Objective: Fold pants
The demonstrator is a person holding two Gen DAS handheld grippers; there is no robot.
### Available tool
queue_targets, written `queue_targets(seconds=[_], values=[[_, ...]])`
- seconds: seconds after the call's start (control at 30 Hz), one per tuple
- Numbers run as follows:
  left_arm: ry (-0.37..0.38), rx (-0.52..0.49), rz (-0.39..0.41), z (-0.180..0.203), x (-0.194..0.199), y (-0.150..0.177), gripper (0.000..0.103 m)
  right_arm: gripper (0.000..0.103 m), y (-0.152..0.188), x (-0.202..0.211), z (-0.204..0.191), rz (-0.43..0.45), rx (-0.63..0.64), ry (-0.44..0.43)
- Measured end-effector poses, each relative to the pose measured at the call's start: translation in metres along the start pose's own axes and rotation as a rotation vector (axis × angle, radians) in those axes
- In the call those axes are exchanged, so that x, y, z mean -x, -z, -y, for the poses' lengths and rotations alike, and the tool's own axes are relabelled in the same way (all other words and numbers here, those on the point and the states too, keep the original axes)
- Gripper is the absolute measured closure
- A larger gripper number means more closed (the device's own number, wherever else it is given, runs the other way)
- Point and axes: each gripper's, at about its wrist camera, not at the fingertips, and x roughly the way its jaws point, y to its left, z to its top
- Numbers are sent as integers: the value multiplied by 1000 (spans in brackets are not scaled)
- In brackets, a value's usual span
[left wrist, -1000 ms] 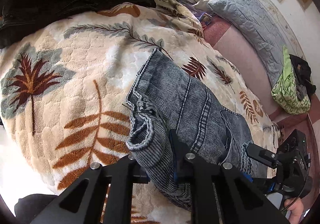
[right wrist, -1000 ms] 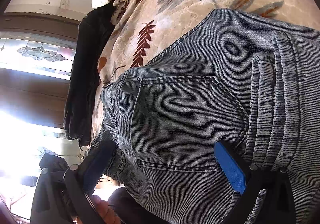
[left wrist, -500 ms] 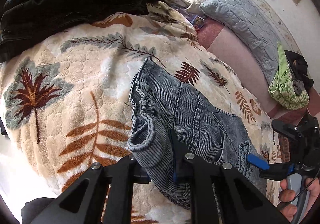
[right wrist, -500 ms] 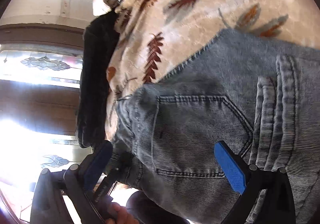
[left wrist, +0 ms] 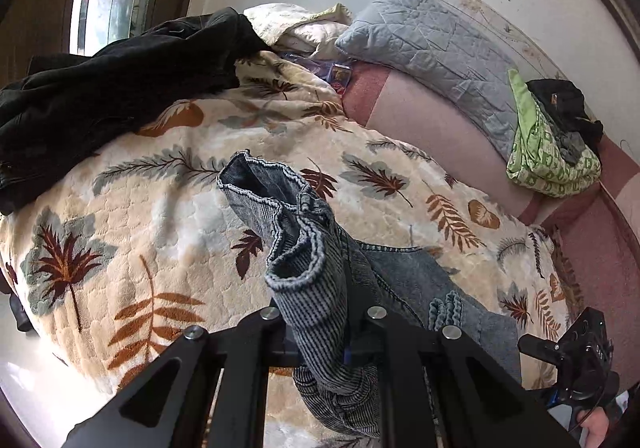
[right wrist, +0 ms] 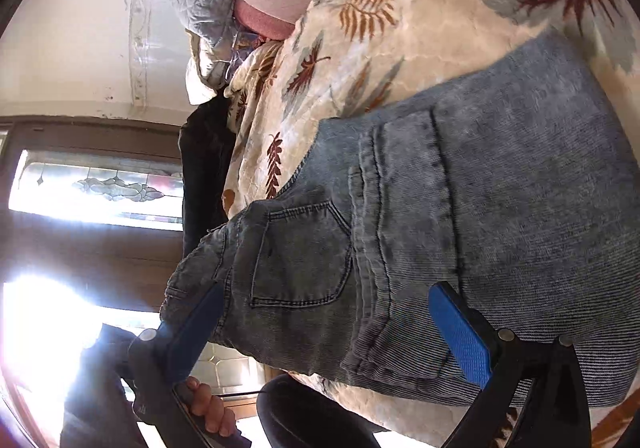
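Lifting one hem end of grey-blue washed denim pants (left wrist: 312, 288) off the bed for a fold.
Lying seat-up with a back pocket showing on the cream fleece blanket with brown and grey leaves (left wrist: 132, 232), one end raised and bunched between the black fingers of the left gripper (left wrist: 320, 340), clamped narrowly on the cloth, probably to carry that end over the rest. Hovering above the seat, right gripper (right wrist: 328, 332) with blue-padded fingers (right wrist: 460, 332) spread wide, gripping nothing, likely ready to pin or smooth the crease. Crowding the far edge: a heap of black clothing (left wrist: 112, 83), a grey quilted pillow (left wrist: 432, 47) and a green patterned bundle (left wrist: 548, 159), well apart from the pants and leaving the blanket beside them free for the fold.
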Motion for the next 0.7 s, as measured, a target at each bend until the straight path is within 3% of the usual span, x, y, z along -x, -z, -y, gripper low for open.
queue_targets(seconds=[0.13, 0.27, 0.4, 0.53, 0.6, 0.63, 0.7], values=[[-24, 16, -13, -12, -4, 5, 91, 0, -3, -9, -16, -31, 7, -92], [-36, 47, -31, -30, -8, 14, 91, 0, -24, -40, -54, -53, 68, -73], [-31, 83, -53, -47, -15, 22, 91, 0, -60, -59, -85, -20, 177, 110], [-17, 120, -74, -63, -24, 31, 91, 1, -102, -86, -105, -67, 372, 421], [-8, 145, -90, -72, -28, 36, 90, 10, -114, -103, -113, -94, 488, 553], [-6, 157, -99, -77, -31, 38, 90, 18, -119, -112, -114, -112, 519, 602], [3, 183, -119, -83, -36, 43, 89, 30, -125, -130, -110, -158, 544, 641]])
